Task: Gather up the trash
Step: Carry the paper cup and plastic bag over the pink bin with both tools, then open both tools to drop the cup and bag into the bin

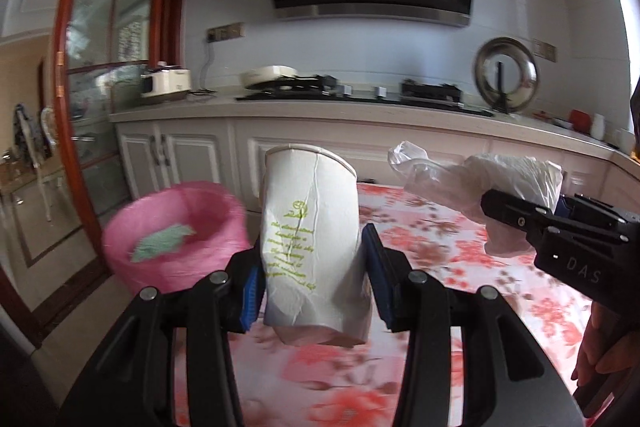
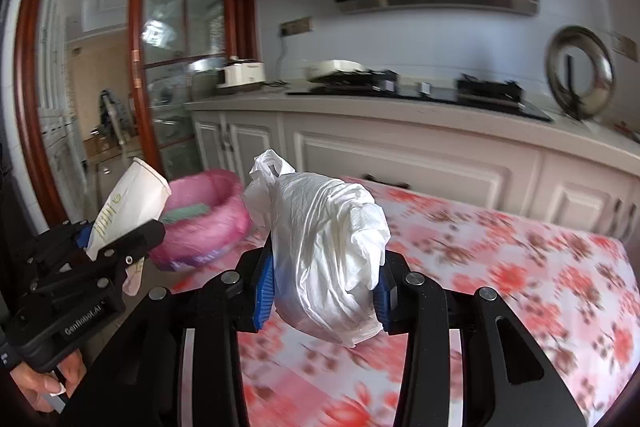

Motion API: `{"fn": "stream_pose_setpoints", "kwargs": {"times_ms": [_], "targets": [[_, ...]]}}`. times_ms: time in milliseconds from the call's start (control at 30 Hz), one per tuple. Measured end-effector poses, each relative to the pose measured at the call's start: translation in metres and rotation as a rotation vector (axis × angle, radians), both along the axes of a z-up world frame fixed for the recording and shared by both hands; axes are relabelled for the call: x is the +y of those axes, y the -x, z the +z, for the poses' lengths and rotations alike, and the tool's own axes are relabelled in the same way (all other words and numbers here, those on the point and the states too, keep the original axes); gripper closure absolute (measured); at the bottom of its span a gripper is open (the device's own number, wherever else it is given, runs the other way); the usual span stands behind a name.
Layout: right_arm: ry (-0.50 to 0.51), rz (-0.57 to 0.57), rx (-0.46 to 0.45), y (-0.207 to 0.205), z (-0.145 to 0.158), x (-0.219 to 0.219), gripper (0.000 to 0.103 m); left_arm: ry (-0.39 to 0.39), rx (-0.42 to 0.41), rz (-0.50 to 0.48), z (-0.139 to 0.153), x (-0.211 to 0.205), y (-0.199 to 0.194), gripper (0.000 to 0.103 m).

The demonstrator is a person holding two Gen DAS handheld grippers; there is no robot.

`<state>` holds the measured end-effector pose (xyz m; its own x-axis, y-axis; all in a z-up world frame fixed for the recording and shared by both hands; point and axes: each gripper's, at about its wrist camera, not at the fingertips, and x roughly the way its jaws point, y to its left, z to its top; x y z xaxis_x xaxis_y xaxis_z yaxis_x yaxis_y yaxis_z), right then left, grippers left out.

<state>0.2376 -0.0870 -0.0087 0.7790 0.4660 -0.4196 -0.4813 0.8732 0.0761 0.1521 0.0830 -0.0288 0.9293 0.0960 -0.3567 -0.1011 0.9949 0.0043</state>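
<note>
My left gripper (image 1: 312, 287) is shut on a crumpled white paper cup (image 1: 310, 227) with green print, held upright above the flowered table. It also shows in the right wrist view (image 2: 128, 203). My right gripper (image 2: 326, 287) is shut on a white plastic bag wad (image 2: 324, 247), also held above the table; the wad shows in the left wrist view (image 1: 480, 187) to the right of the cup. A pink-lined trash bin (image 1: 176, 239) stands to the left beyond the table edge, with a green scrap (image 1: 160, 243) inside; it shows behind the cup in the right wrist view (image 2: 208, 219).
The table carries a red-and-pink flowered cloth (image 1: 460, 259). White kitchen cabinets and a counter (image 1: 360, 107) with a stove run behind it. A steel lid (image 1: 506, 75) leans at the right. A wood-framed glass door (image 1: 100, 67) is at the left.
</note>
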Motion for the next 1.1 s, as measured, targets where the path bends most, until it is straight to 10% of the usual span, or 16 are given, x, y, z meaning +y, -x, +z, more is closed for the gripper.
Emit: {"fn": "stream_pose_setpoints", "kwargs": {"times_ms": [467, 1100], "targets": [[-0.015, 0.234, 0.012, -0.050, 0.008, 0.132, 0.064, 0.020, -0.008, 0.241, 0.003, 0.132, -0.006, 0.059], [-0.070, 0.391, 0.121, -0.143, -0.015, 0.242, 0.061, 0.057, 0.012, 0.302, -0.010, 0.245, -0.098, 0.058]]}}
